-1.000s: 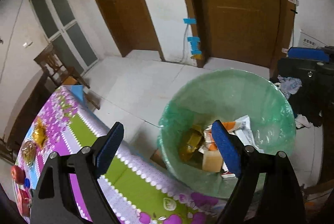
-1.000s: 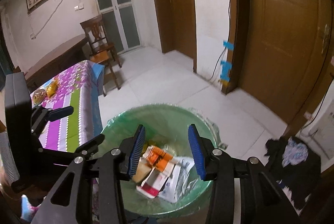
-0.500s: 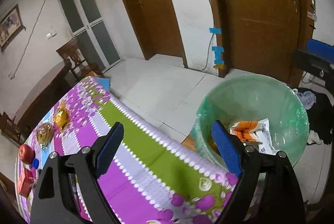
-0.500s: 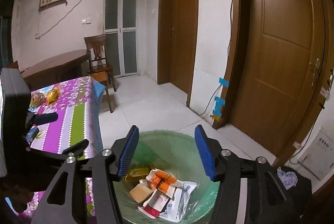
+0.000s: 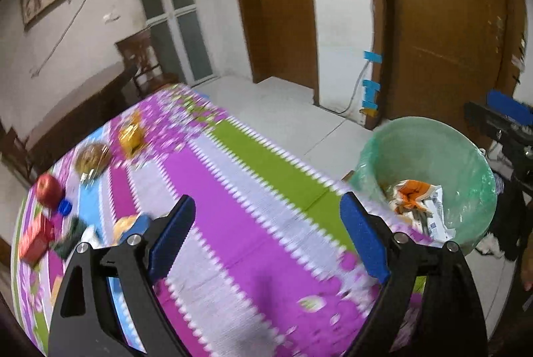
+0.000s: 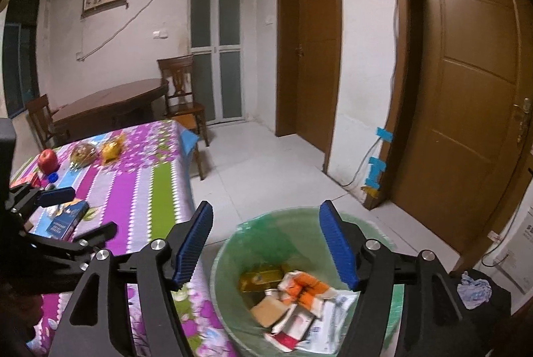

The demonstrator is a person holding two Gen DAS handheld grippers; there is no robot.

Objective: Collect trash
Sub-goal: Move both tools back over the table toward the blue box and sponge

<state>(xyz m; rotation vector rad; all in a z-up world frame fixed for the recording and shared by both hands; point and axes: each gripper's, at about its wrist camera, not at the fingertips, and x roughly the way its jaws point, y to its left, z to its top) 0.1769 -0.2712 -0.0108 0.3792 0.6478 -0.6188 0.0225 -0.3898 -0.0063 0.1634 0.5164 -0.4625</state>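
Striped floral table [image 6: 140, 190]: apple [image 6: 47, 159], snack bags [image 6: 96, 152], blue box [image 6: 65, 221].

bin [image 6: 233, 260] right of table [image 6: 140, 190] | wrappers [image 6: 299, 307] in bin | apple [image 6: 47, 159] on table

Our left black two-finger gripper with blue pads [image 5: 268, 223] is angled downward, jaws opening, nothing between them. Our right matching black gripper [image 6: 266, 243] tilts down, jaws opening, empty too.
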